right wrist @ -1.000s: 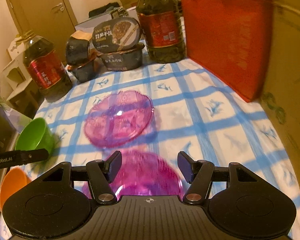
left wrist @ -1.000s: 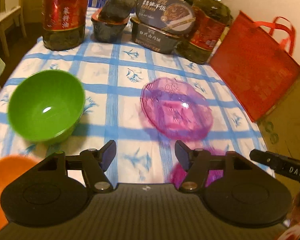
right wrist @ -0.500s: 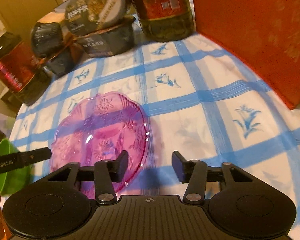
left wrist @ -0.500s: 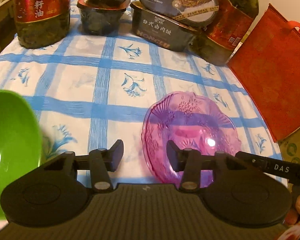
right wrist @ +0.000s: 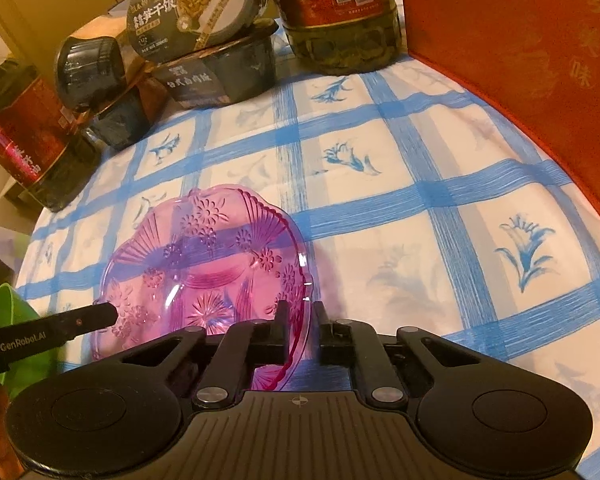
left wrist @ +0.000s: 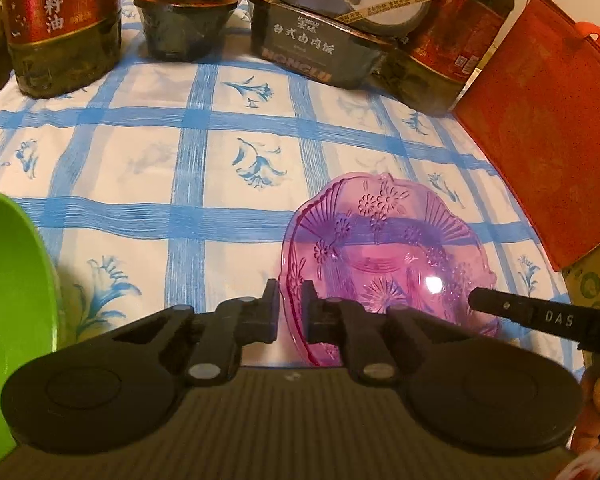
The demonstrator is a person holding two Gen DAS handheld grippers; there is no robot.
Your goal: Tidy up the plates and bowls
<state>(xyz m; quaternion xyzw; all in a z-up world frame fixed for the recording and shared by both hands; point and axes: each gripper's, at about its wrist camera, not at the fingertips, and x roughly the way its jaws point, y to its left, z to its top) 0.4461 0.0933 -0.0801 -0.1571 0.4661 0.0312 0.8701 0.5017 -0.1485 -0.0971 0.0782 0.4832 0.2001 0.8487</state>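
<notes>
Tablecloth [left wrist: 228,160]; both grippers seemingly pinching plate [left wrist: 380,248]

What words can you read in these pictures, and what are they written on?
"菜籽油": red label of the oil bottle.
"NONGLU": front of the dark food box, under a line of Chinese too blurred to be sure of.
"DAS": black finger of the right gripper.
"GenRobot.AI": black finger of the left gripper.
Round lid: large characters blurred, small print unreadable.

A white tablecloth with blue checks and flowers [left wrist: 228,152]; at its far edge stand 2 red-labelled oil bottles [left wrist: 60,24] flanking dark instant-meal tubs [left wrist: 316,48], a red fabric bag [left wrist: 540,120] at its right edge
</notes>
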